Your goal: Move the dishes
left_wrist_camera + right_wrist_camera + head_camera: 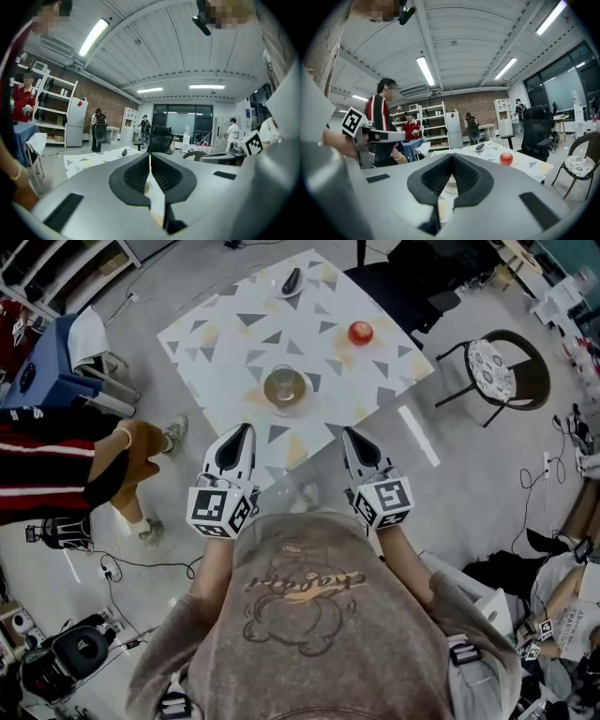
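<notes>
Head view: the bowl [285, 388] stands on the table [202, 334] near its front edge and a small dish [292, 282] at the far edge (an apple [361, 332] lies between). Left gripper view: the left gripper [150, 158] is closed, empty. Right gripper view: the right gripper [451, 158] likewise, short of the bowl. Apparently nothing is moved yet.

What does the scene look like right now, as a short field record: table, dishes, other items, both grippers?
table: triangle-patterned top, ahead of both grippers
glass bowl: near the table's middle, the dish nearest the grippers
plate: at the far edge, with a dark object on it, kind unclear
apple: red, right of the bowl and farther off
left gripper: jaws together, nothing held, short of the bowl
right gripper: jaws together, nothing held, short of the bowl
</notes>
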A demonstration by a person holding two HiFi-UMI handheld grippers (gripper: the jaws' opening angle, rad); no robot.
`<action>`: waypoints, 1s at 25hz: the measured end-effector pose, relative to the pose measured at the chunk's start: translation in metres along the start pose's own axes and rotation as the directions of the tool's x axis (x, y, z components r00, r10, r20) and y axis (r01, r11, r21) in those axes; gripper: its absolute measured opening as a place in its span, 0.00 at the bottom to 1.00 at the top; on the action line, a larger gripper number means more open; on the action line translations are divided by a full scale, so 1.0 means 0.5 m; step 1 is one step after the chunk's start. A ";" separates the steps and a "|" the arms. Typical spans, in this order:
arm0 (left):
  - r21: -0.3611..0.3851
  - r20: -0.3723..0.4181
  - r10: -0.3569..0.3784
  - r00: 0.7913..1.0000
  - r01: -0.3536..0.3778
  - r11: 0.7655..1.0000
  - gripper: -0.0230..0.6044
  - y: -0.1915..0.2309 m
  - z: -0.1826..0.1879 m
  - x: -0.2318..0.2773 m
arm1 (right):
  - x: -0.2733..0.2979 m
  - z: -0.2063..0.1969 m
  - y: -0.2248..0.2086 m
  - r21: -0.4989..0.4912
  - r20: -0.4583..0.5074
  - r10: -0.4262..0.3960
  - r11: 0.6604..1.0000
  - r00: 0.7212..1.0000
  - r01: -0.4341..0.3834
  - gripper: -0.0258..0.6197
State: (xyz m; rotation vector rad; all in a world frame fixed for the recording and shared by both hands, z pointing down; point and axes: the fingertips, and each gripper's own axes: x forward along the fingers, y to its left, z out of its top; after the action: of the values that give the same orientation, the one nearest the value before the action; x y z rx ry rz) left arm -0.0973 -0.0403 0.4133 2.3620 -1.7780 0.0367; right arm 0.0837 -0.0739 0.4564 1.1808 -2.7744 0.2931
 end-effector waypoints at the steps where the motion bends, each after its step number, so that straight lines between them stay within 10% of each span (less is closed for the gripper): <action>1: 0.003 -0.001 0.006 1.000 -0.006 1.000 0.08 0.004 0.003 0.006 | 0.009 0.003 -0.004 0.000 -0.001 0.005 1.000 1.000 -0.005 0.05; 25: 0.060 -0.060 -0.127 0.990 0.130 0.990 0.08 0.074 0.006 0.151 | 0.118 0.027 -0.055 0.043 0.001 -0.096 0.994 0.995 0.096 0.05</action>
State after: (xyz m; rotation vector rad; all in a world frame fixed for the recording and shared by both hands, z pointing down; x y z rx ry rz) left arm -0.1117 -0.1226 0.4250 2.4887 -1.6189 0.1426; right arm 0.0626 -0.1369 0.4575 1.3208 -2.7168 0.3433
